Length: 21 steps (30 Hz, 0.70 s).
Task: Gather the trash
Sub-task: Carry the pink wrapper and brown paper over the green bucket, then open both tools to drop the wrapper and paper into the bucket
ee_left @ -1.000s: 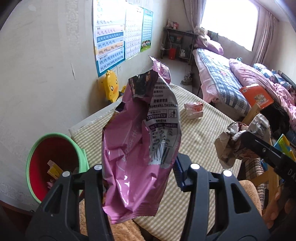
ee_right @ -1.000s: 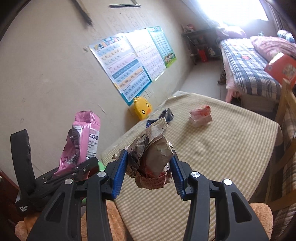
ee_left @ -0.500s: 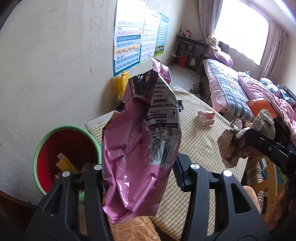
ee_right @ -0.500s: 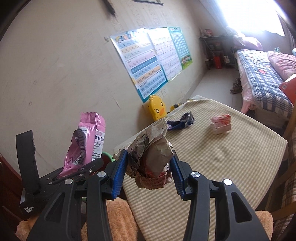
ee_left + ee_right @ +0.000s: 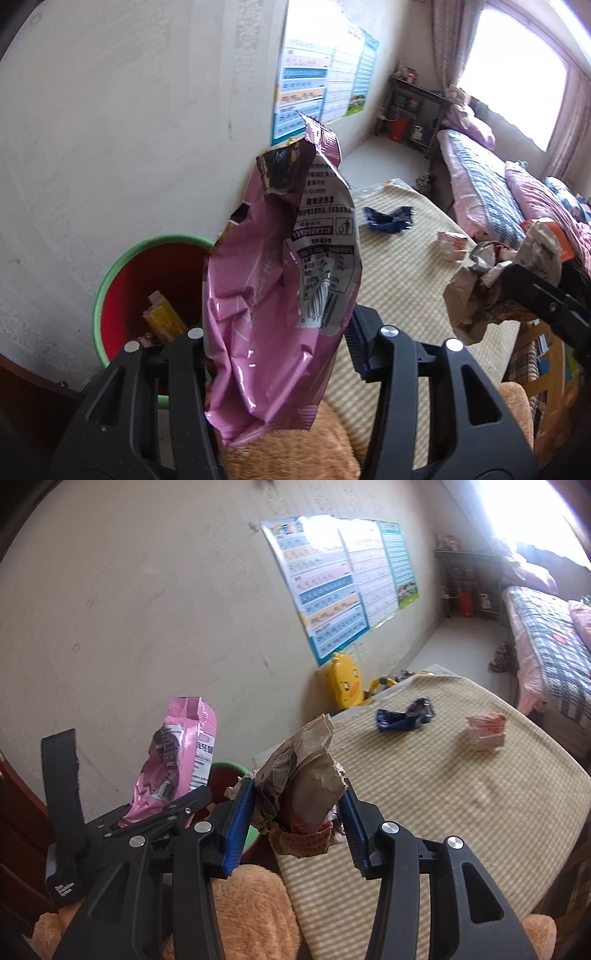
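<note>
Two wrappers [image 5: 404,719] [image 5: 485,731] on table [image 5: 461,794], two held.

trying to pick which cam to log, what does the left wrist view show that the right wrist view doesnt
Only the left wrist view looks into the red bin, with a yellow packet inside. Only the right wrist view shows the yellow duck toy by the wall. Both show the left gripper shut on the pink snack bag, the right gripper shut on the crumpled brown paper, the blue wrapper and the small pink pack on the checked table.

A home bedroom: made bed [image 5: 484,177], curtained window [image 5: 513,66], wall posters [image 5: 343,583]
</note>
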Tool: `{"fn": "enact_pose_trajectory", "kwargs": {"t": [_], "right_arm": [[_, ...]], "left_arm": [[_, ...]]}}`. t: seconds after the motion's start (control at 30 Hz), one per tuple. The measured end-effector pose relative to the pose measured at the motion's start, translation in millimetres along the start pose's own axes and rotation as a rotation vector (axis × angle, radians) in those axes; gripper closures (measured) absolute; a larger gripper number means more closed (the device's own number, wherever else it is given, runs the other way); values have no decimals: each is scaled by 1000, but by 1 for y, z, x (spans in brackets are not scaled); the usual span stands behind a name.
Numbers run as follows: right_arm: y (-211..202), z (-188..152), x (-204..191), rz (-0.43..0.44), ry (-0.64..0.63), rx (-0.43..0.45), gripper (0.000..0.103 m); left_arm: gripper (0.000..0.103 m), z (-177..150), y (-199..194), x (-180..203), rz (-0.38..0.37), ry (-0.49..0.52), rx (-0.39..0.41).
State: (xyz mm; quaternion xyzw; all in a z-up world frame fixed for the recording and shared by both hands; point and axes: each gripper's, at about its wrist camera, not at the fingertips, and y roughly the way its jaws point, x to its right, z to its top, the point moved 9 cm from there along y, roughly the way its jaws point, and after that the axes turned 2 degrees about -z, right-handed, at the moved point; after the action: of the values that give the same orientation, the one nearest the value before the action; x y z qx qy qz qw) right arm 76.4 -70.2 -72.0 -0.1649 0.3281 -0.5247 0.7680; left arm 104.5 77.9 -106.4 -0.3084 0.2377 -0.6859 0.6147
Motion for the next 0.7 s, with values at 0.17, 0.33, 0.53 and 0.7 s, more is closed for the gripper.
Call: {"fn": "enact_pose_trajectory", "kwargs": {"t": [0.17, 0.33, 0.53, 0.7], "right_arm": [[30, 3, -31, 42, -46, -29, 59], [64, 1, -63, 81, -96, -64, 58], [107, -6, -98, 112, -148, -121, 58], [143, -21, -116, 113, -202, -189, 55]], "left_arm": [[56, -1, 4, -38, 61, -50, -2], [56, -9, 8, -78, 121, -106, -23], [56, -30, 20, -126, 186, -177, -77], [56, -45, 33, -150, 220, -223, -125]]}}
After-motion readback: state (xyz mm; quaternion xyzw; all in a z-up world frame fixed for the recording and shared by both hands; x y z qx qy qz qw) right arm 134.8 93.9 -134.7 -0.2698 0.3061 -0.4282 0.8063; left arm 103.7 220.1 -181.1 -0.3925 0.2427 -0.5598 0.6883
